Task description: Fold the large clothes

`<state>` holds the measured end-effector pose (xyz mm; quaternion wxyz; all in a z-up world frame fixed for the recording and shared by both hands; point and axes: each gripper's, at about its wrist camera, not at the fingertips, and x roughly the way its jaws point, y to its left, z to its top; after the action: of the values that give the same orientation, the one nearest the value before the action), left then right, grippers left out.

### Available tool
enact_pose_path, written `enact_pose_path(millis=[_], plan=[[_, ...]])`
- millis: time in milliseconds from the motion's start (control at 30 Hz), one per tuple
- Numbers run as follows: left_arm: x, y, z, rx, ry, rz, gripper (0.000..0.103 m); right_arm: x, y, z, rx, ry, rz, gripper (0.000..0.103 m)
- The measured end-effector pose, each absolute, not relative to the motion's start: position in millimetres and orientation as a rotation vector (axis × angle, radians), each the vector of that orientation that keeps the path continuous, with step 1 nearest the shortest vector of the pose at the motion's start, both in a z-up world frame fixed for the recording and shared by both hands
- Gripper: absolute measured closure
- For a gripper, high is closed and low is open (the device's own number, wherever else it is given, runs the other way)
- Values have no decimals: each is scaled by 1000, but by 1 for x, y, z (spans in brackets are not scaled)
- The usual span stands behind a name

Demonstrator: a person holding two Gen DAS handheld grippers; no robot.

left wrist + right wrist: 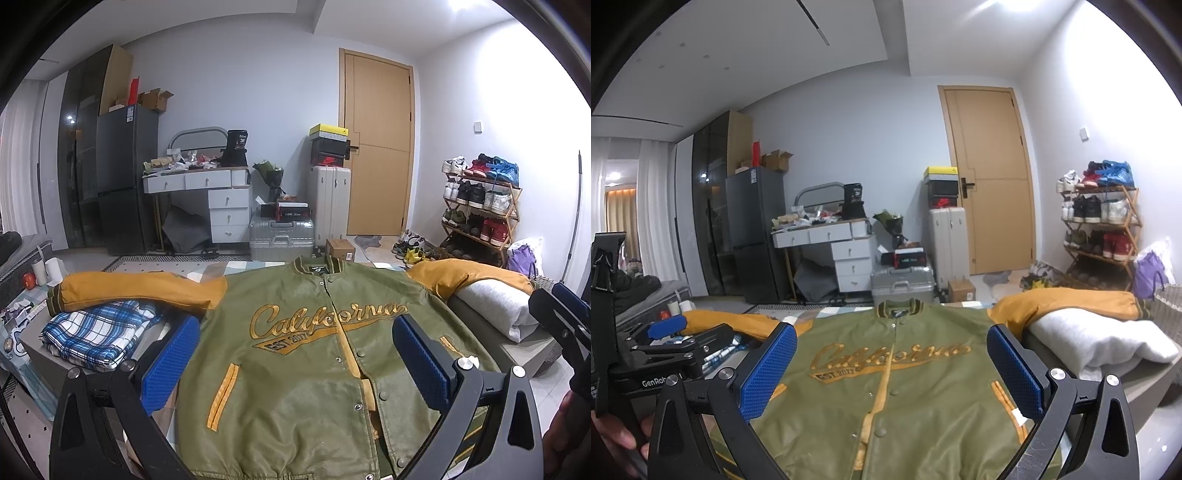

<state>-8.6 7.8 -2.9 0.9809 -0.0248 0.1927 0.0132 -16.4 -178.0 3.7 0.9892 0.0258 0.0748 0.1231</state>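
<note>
Both grippers spread wide, holding nothing. Jacket [295,369] lies flat, front up and snapped shut, straight ahead of the left gripper [295,354] and right gripper [892,369] — collar at the far end, hem nearest the fingers. Sleeves spread out to both sides. Left of the left gripper its sleeve drapes over a folded plaid shirt [99,332]; right of the right gripper the other sleeve rests on a grey sweatshirt [1100,339].
</note>
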Motion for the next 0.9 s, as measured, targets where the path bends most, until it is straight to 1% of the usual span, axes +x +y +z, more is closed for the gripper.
enact_pose_path(millis=[900], plan=[[-1,3,-12,-38,408,26,1,-11,-190,-4,69,167,236,0]])
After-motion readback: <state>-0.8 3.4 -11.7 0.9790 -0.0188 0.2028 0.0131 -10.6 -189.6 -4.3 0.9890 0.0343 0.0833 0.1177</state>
